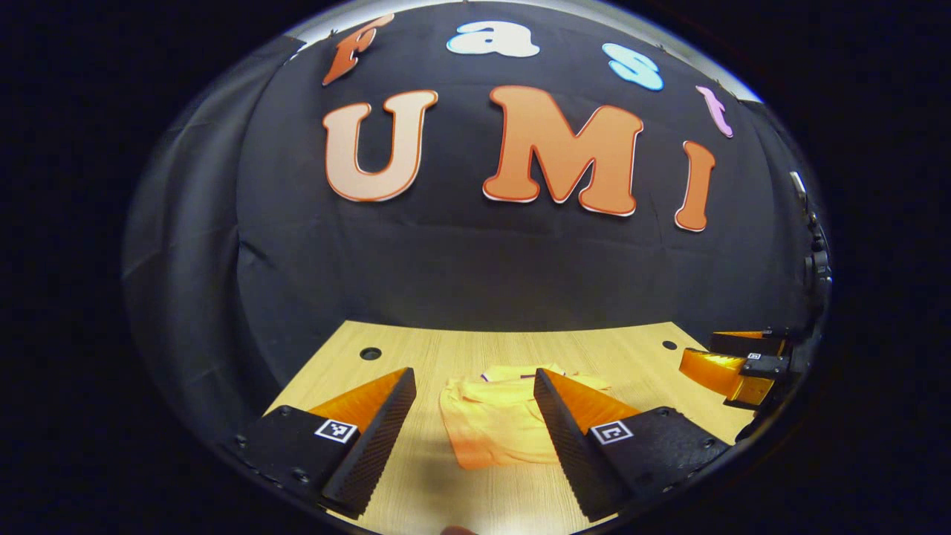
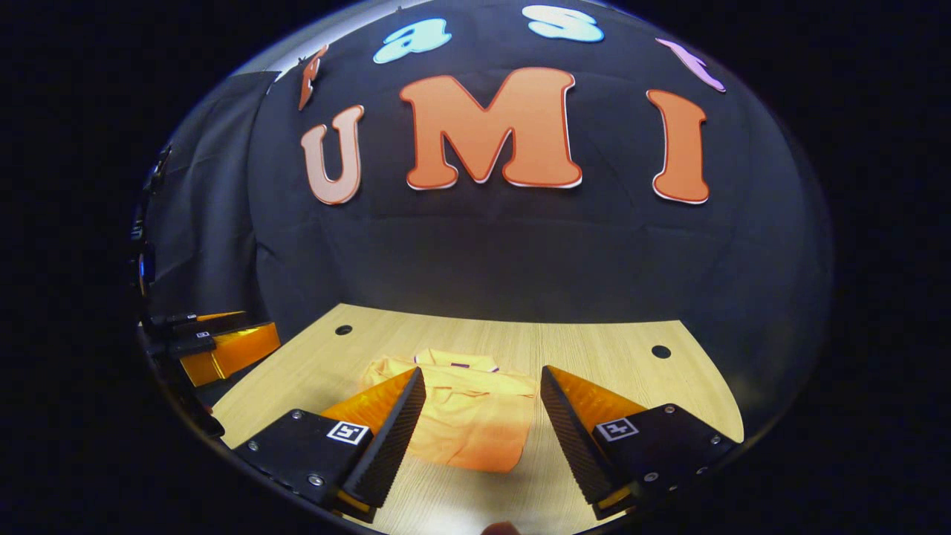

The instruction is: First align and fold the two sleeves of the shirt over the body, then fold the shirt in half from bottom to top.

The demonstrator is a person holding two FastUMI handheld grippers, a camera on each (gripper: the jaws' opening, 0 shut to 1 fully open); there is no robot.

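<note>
Pale wooden table (image 1: 475,349) carries a folded orange shirt (image 1: 494,423) near its middle. Left gripper (image 1: 475,386) hovers with fingers spread, shirt lying just beyond and between them. Right gripper (image 2: 483,386) hangs likewise spread, shirt between its fingers, touching neither.

Pale orange-yellow cloth shirt (image 1: 494,423) with a dark purple trim line at the collar (image 2: 455,362), light wood-grain worktop (image 1: 475,349) with straight grain and small dark round holes (image 1: 370,354)
</note>
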